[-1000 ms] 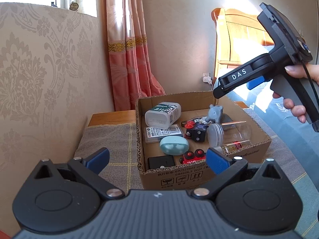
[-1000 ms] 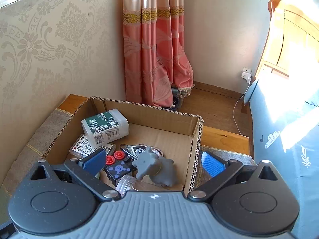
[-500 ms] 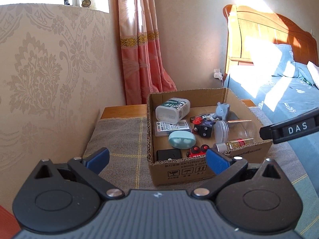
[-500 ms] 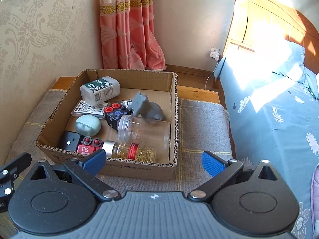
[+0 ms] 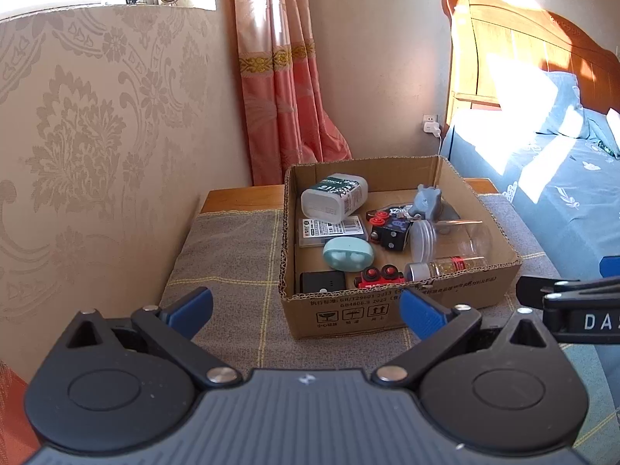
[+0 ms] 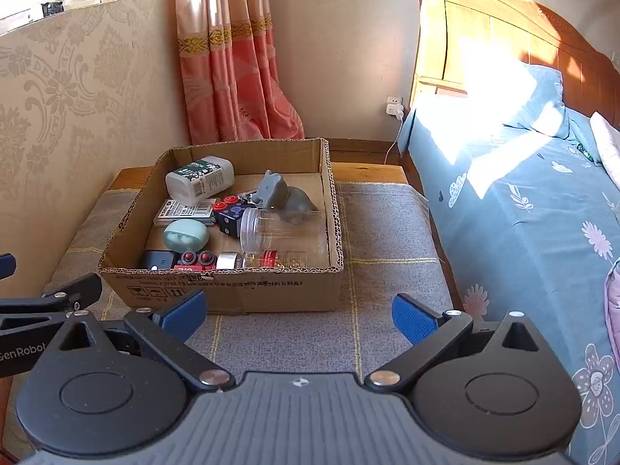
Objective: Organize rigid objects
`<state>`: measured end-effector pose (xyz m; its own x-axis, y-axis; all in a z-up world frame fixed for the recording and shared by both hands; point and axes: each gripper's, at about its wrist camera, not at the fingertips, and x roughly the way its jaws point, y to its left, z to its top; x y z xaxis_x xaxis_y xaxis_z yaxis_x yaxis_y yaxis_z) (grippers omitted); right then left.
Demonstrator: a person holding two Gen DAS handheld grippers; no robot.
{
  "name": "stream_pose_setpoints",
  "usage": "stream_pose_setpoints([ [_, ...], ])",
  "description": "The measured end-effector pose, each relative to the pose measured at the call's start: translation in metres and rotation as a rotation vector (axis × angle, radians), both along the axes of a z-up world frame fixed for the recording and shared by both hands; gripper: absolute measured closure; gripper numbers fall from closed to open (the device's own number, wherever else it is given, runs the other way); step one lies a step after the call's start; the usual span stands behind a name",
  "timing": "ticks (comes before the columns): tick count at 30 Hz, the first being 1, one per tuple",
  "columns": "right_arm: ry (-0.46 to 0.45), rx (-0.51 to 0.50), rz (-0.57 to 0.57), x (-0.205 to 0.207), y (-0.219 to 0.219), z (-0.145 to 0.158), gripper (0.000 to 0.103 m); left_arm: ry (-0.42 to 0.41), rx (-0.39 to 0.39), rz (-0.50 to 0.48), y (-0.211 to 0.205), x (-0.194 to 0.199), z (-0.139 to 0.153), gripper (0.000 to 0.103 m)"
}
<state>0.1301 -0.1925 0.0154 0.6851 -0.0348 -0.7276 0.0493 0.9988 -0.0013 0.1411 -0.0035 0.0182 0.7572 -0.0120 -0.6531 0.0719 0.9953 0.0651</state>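
Before the cardboard box, both grippers pulled farther back, left gripper and right gripper spread wide, empty.

Both wrist views face the cardboard box from nearby.

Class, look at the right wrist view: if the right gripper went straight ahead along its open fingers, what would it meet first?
Probably the near wall of the cardboard box. The right gripper is open and empty above the grey cloth, with nothing between it and the box, though depth is hard to judge.
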Motion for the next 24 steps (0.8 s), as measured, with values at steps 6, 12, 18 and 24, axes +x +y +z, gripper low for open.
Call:
stream_pose_setpoints([
  [6,-0.003,0.005,0.002,-0.0013,0.0009,-0.0001,0.0,-0.005,-0.009,0.009,0.0012,-0.0016,0.0036,0.001],
  [12,-0.007,0.009,0.0,-0.0042,-0.0005,0.0007,0.0,-0.004,-0.01,0.011,-0.0001,-0.0028,0.0045,0.001],
  [18,-0.009,0.012,0.003,-0.0056,0.0,0.0012,0.0,0.0,-0.008,0.012,-0.0012,-0.0035,0.0049,0.001],
  [24,-0.015,0.013,0.003,-0.0075,-0.0004,0.0022,0.0,-0.003,-0.008,0.013,-0.0012,-0.0053,0.0064,0.001],
])
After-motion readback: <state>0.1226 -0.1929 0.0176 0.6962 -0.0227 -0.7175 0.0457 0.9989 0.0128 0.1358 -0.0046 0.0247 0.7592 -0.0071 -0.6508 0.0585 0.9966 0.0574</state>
